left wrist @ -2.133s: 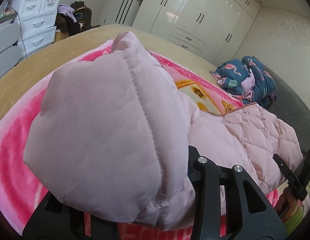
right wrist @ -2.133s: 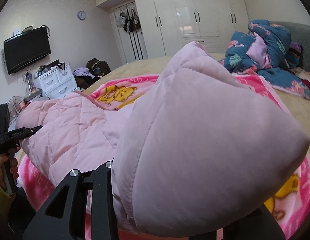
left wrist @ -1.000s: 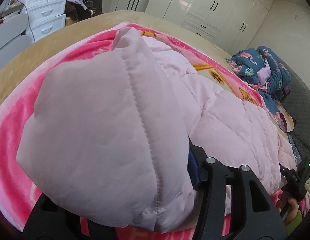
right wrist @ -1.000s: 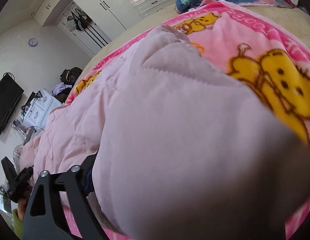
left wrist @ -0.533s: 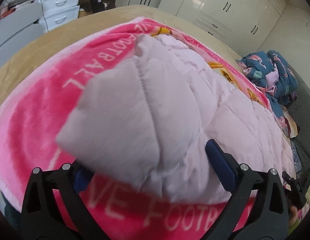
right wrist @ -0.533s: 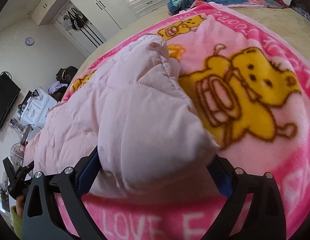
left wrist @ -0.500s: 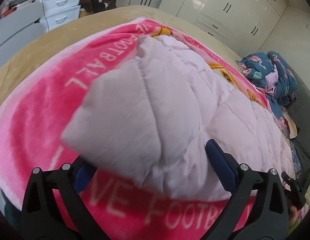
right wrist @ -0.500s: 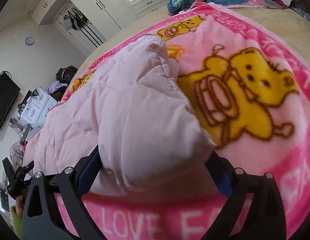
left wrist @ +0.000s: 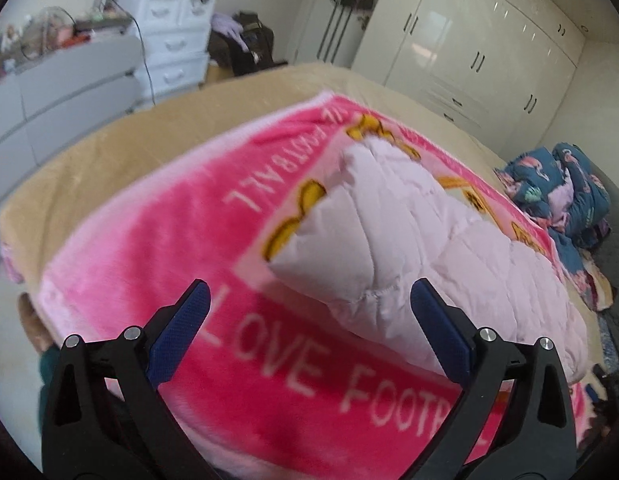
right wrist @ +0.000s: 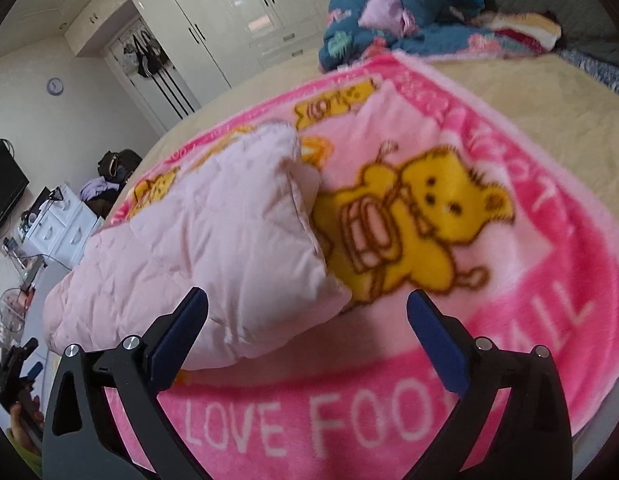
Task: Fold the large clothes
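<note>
The bed (left wrist: 121, 148) fills both views, tan cover running far toward the white wardrobes (left wrist: 469, 60). On it lies the pink blanket (left wrist: 149, 256), printed with bears and lettering, its near edge hanging toward the person. On the blanket rests the pale pink quilted jacket (left wrist: 421, 248), folded into a long padded bundle whose long axis runs left to right across the bed, parallel to the near edge.

The left gripper (left wrist: 309, 312) hovers just near of the bundle's left end, fingers spread wide with nothing between them; the corner of the jacket sits beyond and slightly right of the gap, not touched. The right gripper (right wrist: 307, 316) faces the opposite, right end of the jacket (right wrist: 213, 248). Its jaws are opening, already wide, and the corner lies just past the left finger (right wrist: 177, 336), clear of both pads. Each hand is thus nearest its own end (a symmetric setup), so the next fold likely needs both ends caught at once.

Open room: bare blanket to the left of the bundle in the left view, and a broad stretch with the yellow bear (right wrist: 421, 216) to the right in the right view. Far right, a heap of blue patterned bedding (right wrist: 409, 4) stays well apart.
</note>
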`<act>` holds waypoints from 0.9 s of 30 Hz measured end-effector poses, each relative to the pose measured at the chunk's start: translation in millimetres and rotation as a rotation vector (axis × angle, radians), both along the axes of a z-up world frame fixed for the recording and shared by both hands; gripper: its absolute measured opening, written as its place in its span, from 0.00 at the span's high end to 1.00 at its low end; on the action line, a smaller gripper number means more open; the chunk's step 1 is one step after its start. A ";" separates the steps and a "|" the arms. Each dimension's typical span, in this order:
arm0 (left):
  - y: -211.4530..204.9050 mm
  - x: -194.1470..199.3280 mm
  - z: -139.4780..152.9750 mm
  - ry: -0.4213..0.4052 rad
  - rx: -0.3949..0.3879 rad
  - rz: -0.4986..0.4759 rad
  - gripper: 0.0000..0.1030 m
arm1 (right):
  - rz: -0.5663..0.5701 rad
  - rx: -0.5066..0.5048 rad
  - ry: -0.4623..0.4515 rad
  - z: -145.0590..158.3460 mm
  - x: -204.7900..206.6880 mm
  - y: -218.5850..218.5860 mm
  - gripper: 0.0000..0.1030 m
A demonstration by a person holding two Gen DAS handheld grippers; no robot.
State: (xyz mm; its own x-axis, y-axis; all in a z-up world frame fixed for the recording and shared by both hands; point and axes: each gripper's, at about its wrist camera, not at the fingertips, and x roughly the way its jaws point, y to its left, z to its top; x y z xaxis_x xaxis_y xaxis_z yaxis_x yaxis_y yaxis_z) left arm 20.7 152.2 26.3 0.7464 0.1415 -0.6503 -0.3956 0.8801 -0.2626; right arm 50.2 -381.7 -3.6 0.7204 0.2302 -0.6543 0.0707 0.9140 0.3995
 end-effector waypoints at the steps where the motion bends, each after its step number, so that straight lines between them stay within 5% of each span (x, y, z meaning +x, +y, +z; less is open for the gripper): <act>1: -1.8 -4.5 4.4 -0.010 0.019 0.004 0.09 | 0.004 -0.015 -0.020 6.9 -2.9 2.0 0.04; 6: -23.2 -23.5 30.5 -0.063 0.145 0.003 0.09 | 0.069 -0.085 -0.143 46.8 -16.4 24.6 0.04; 15: -83.0 -38.6 54.3 -0.149 0.173 -0.131 0.09 | 0.230 -0.154 -0.314 102.0 -52.7 87.8 0.04; 27: -145.0 -55.4 45.4 -0.186 0.191 -0.232 0.09 | 0.351 -0.206 -0.348 97.1 -84.4 135.5 0.04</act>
